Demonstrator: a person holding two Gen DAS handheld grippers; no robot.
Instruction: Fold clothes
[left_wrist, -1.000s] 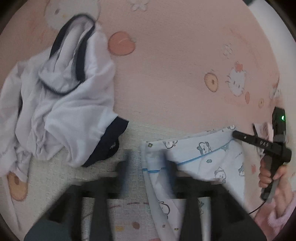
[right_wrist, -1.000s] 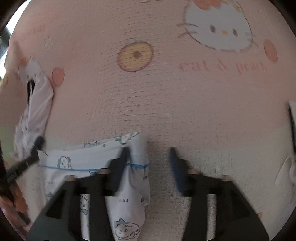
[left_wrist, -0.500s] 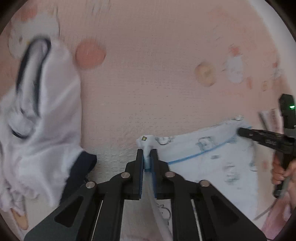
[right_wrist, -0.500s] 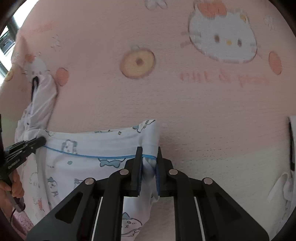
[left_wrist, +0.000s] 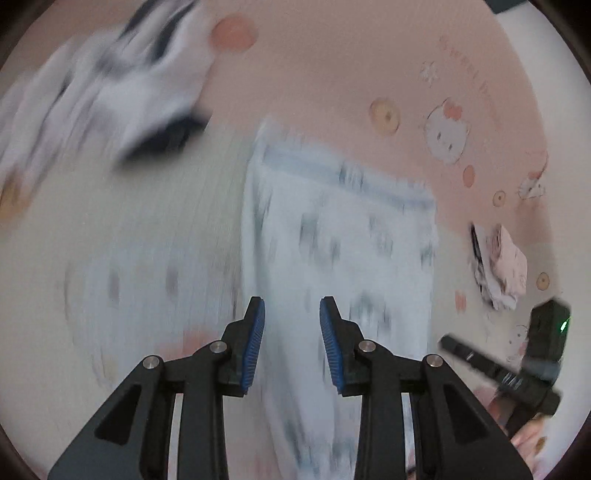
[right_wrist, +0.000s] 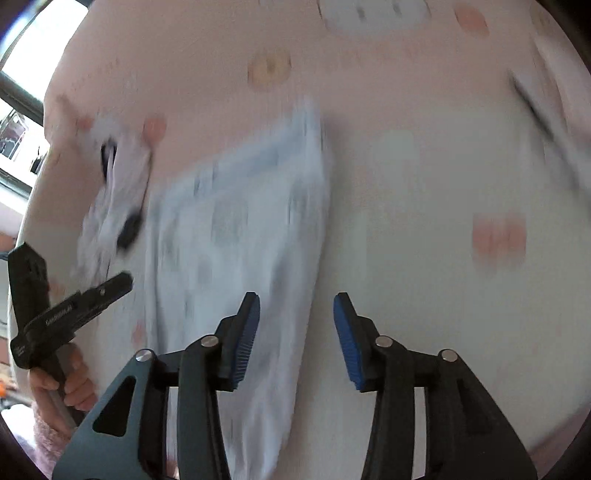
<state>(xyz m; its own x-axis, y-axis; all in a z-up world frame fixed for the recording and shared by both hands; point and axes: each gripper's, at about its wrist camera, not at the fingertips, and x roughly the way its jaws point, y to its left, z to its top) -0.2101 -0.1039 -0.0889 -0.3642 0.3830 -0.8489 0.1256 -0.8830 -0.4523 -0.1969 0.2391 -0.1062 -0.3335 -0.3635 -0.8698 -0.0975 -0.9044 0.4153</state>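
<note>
A pale blue garment with small printed animals and a blue stripe (left_wrist: 343, 236) lies flat on the pink and cream blanket (left_wrist: 314, 81), blurred by motion. My left gripper (left_wrist: 291, 343) stands open above its near part, nothing between the blue pads. In the right wrist view the same garment (right_wrist: 240, 229) stretches away to the left of centre. My right gripper (right_wrist: 295, 339) is open over its right edge, empty. Each view shows the other gripper at its side, the right gripper (left_wrist: 509, 365) held by a hand, and the left gripper (right_wrist: 66, 314) held by a hand too.
A crumpled white and navy garment (left_wrist: 110, 85) lies at the far left of the blanket. A small pink and white bundle (left_wrist: 498, 269) sits to the right of the blue garment. A pink fluffy sleeve (right_wrist: 44, 439) shows at the lower left. A window (right_wrist: 14, 110) is at the far left.
Both grippers let go of the garment's top corners, opened, and pulled back toward me. The garment now lies spread flat, farther from the fingers.
</note>
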